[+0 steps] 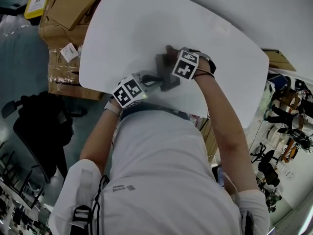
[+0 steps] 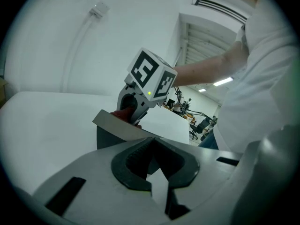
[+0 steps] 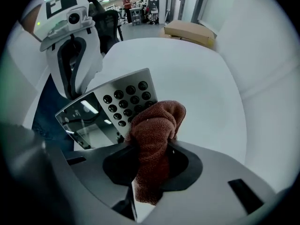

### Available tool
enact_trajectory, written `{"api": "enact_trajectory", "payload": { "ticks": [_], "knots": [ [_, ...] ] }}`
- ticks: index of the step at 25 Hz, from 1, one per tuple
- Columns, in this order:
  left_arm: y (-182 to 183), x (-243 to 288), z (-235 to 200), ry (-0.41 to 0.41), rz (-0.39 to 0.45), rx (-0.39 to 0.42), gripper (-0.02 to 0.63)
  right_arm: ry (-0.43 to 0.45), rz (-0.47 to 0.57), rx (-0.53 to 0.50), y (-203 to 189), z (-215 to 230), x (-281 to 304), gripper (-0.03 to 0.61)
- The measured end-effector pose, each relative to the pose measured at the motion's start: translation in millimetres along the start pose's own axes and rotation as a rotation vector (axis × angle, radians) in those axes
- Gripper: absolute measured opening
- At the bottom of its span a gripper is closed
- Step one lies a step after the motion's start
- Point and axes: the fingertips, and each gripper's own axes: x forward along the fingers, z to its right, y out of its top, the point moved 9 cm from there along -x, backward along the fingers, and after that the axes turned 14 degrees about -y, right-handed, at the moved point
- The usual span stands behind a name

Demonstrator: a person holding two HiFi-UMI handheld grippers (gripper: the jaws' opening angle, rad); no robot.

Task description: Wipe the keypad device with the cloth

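Right gripper (image 3: pixel 152 146) clamps cloth (image 3: pixel 158 118) on keypad device (image 3: pixel 123 96); left gripper (image 2: pixel 153 145) grips it.

You have one keypad device (image 3: pixel 117 109), one cloth (image 3: pixel 157 130) and one white bench (image 1: pixel 146 23) in front of you. You hold two claws: one left claw (image 2: pixel 152 159) and one right claw (image 2: pixel 132 117). At least two cardboard boxes (image 1: pixel 68 13) show beside the bench.
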Motion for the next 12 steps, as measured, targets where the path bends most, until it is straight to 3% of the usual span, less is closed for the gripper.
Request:
{"api": "enact_trajectory", "payload": {
  "ticks": [6, 9, 12],
  "knots": [
    [-1, 0, -1, 0.002, 0.022, -0.005, 0.021, 0.028, 0.056, 0.186, -12, 3, 1, 0.1],
    [2, -1, 1, 0.011, 0.027, -0.01, 0.021, -0.011, 0.127, 0.259, -22, -2, -2, 0.098],
    [3, -1, 4, 0.032, 0.029, -0.01, 0.021, -0.067, 0.175, 0.268, -31, -13, -6, 0.098]
  ]
}}
